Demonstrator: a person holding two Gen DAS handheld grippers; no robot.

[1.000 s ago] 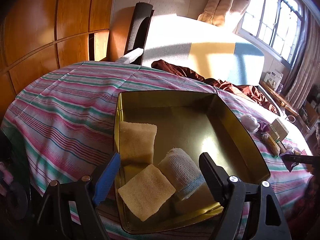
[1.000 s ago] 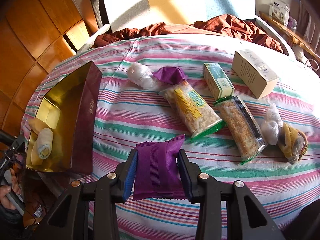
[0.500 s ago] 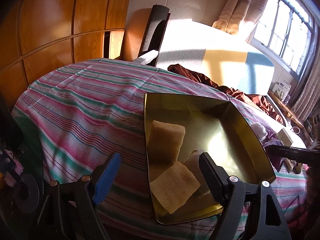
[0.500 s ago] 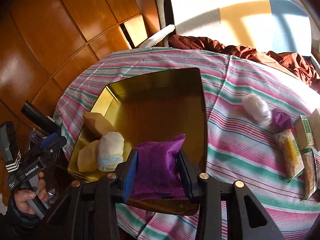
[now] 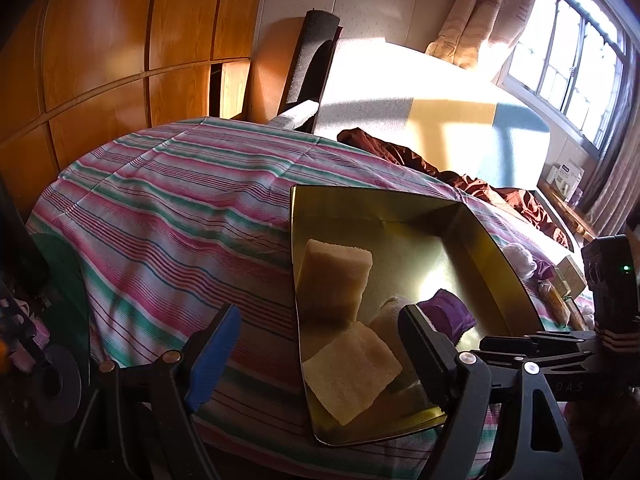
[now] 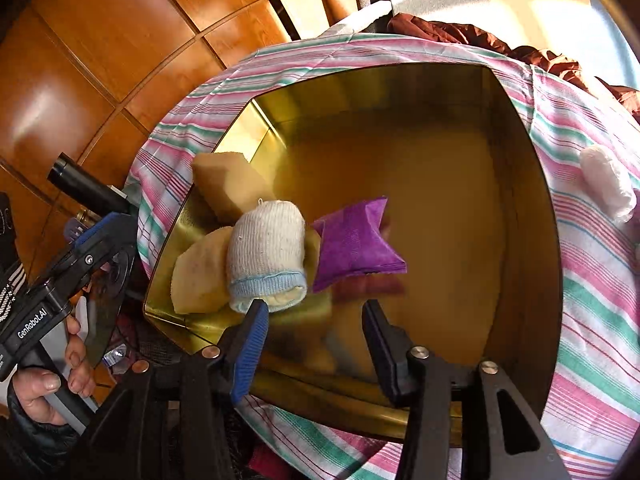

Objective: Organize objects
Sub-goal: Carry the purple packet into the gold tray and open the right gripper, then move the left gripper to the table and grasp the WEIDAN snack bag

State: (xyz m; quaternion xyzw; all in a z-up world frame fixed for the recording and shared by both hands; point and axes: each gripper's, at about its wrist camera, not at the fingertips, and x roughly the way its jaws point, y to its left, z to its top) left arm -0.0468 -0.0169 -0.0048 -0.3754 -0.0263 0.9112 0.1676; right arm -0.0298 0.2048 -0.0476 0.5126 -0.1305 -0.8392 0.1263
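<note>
A gold tin (image 6: pixel 536 184) stands on the striped tablecloth. It holds two yellow sponges (image 6: pixel 228 188), a rolled white sock (image 6: pixel 266 258) and a purple packet (image 6: pixel 354 242). The packet lies loose on the tin's floor beside the sock. My right gripper (image 6: pixel 314 308) hangs over the tin's near edge; its jaws are opening, with nothing between them. My left gripper (image 5: pixel 318 316) stands open and holds nothing at the tin's (image 5: pixel 472 240) near left corner. From there the purple packet (image 5: pixel 444 314) shows behind its right finger.
A white wad (image 6: pixel 608 188) lies on the cloth right of the tin, with snack packs and boxes (image 5: pixel 560 284) farther right. A brown cloth (image 5: pixel 472 184), a chair back (image 5: pixel 312 60) and wooden wall panels lie beyond. A hand (image 6: pixel 48 384) grips the left tool's handle.
My right gripper carried the purple packet from the cloth to over the tin and let it go; the packet now lies in the tin. The left view swung a little leftward.
</note>
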